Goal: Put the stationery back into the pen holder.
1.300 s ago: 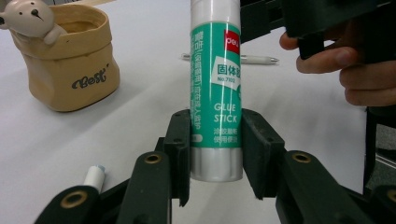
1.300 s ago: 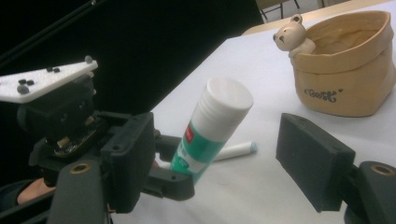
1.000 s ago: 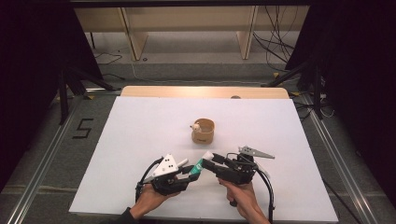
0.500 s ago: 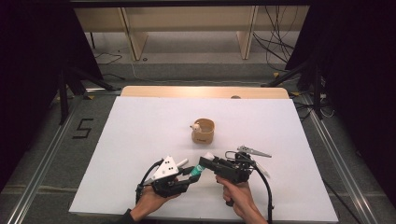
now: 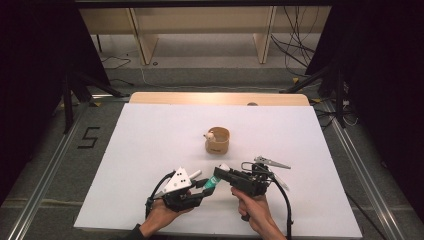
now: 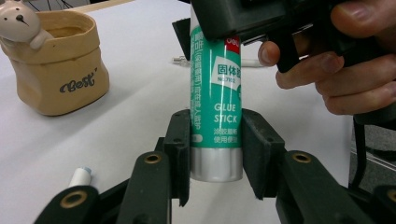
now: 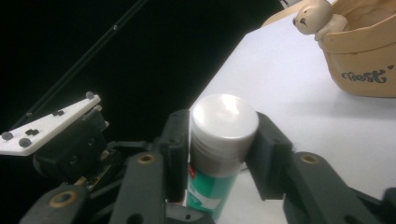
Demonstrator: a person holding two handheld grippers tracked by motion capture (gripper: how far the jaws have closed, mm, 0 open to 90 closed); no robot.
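Two grippers clamp one glue stick between them, low over the white table near its front edge, toward 6 o'clock in the high view. The stick is green and white with a silver base and a white cap, printed "GLUE STICK".

In the left gripper view the left gripper has its black jaws pressed against both sides of the tube just above the silver base, so it is clamped on the tube's lower end. In the right gripper view the right gripper has its jaws closed on the white cap, with the green body showing below it.

In the high view the left gripper sits at the stick's 9 o'clock and the right gripper at its 3 o'clock, each held by a hand coming from the bottom edge. The right hand shows in the left gripper view, fingers wrapped on the black handle.

Beyond the stick, at about 12 o'clock and well apart, stands a tan pot shaped like a paper bag, with a small bear figure hanging on its rim. A white pen-like object lies on the table just beside the left gripper. A second thin white object lies on the table behind the stick.
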